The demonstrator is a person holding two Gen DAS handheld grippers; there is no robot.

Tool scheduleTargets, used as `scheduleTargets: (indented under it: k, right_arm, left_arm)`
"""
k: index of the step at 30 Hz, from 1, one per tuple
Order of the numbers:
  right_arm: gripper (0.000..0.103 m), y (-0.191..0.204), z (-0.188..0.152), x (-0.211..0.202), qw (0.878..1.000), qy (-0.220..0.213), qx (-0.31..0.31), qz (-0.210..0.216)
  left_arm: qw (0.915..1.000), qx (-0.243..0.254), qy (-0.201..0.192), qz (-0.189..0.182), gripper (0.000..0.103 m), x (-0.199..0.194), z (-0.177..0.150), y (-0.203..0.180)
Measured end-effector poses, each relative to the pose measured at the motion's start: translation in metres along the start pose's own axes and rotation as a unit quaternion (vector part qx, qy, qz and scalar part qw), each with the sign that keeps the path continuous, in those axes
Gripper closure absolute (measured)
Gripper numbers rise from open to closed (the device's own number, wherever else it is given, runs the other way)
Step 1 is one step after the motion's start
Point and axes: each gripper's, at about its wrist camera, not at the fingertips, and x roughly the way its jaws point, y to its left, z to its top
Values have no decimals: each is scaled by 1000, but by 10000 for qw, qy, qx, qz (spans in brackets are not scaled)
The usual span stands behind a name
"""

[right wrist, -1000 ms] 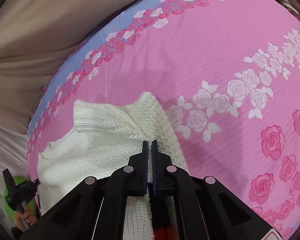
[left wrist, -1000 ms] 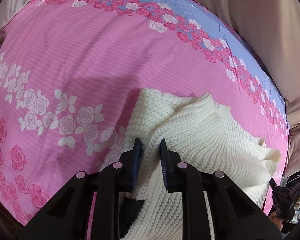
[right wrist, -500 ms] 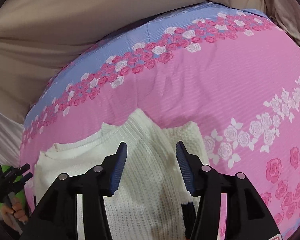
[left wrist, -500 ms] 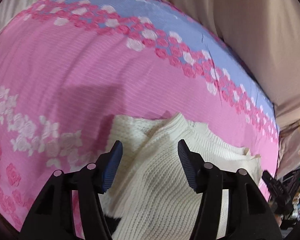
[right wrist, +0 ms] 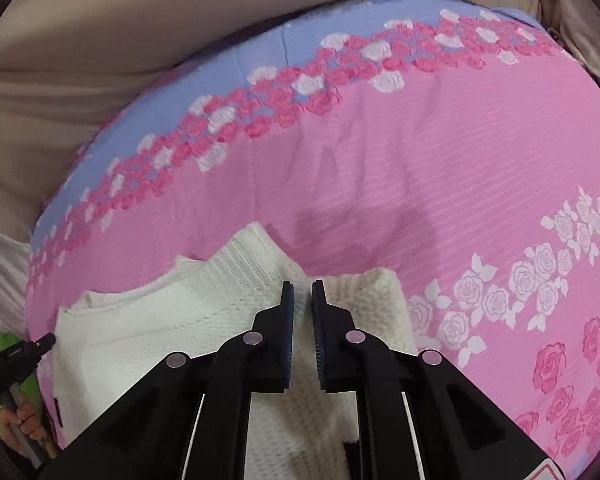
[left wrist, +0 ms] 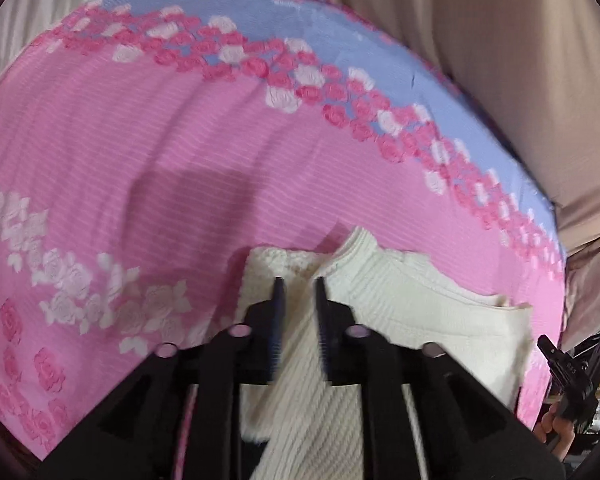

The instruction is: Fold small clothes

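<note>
A cream knitted sweater [left wrist: 400, 312] lies partly folded on the pink rose-print bedspread [left wrist: 180, 140], one ribbed flap laid over its body. My left gripper [left wrist: 299, 282] hovers just above the sweater's left part. Its jaws are closing with a gap between them, and the pads press on nothing. In the right wrist view the same sweater [right wrist: 172, 320] fills the lower left. My right gripper [right wrist: 302, 284] hangs over its right edge. Its jaws are closing to a narrow slit, with only knit showing below.
The bedspread [right wrist: 420, 160] has a blue band with roses along its far edge. Beige fabric [left wrist: 500, 40] hangs beyond it. A hand [left wrist: 556, 428] holds the other tool's handle at the lower right, and a hand [right wrist: 20, 424] shows at the lower left.
Both grippers let go of the sweater, opened wide, then narrowed again. Both have lifted slightly, and the knit flap now lies on the sweater.
</note>
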Motion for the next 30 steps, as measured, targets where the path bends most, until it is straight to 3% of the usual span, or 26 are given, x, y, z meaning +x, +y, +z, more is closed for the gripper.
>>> scheduleTargets:
  k: [1, 2, 5, 9, 13, 17, 21, 22, 24, 26, 28, 30]
  right_arm:
    - [89, 8, -7, -14, 9999, -133, -94, 58]
    - [88, 19, -17, -26, 9995, -141, -256, 154]
    - [88, 59, -52, -39, 9955, 165, -738, 568]
    - [93, 118, -108, -24, 9823, 791, -1476, 841]
    - [94, 149, -131, 4, 9734, 1145, -1857, 703]
    - [94, 153, -140, 33, 9671, 1555, -1997, 263]
    - [95, 151, -143, 38, 9680, 1536, -1967, 245]
    - [95, 152, -143, 40, 9681, 1543, -1962, 232]
    - [95, 154, -143, 41, 9678, 1555, -1967, 214]
    - [95, 158, -145, 42, 9692, 1528, -1917, 238]
    - [96, 158, -146, 43, 9704, 1504, -1868, 291]
    - [96, 149, -141, 41, 9711, 1507, -1816, 355]
  left_arm:
    - [9999, -72, -144, 19, 52, -15, -10, 8]
    - [9996, -139, -237, 68, 41, -24, -18, 16]
    - [9993, -318, -135, 143, 40, -39, -50, 42]
    - [9963, -784, 337, -127, 37, -30, -92, 65]
    - [9928, -965, 692, -174, 33, -8, -113, 67]
    - [9948, -880, 503, -105, 21, -4, -113, 58]
    - [9944, -925, 506, -53, 20, -1, -110, 55]
    - [9943, -941, 498, -47, 23, 0, -109, 55]
    - [9945, -922, 488, -87, 40, 0, -106, 53]
    - [9936, -926, 620, -193, 65, 2, -102, 52]
    - [9923, -1026, 631, -278, 75, 1, -100, 50]
    - [9928, -1015, 578, -283, 79, -5, -97, 42]
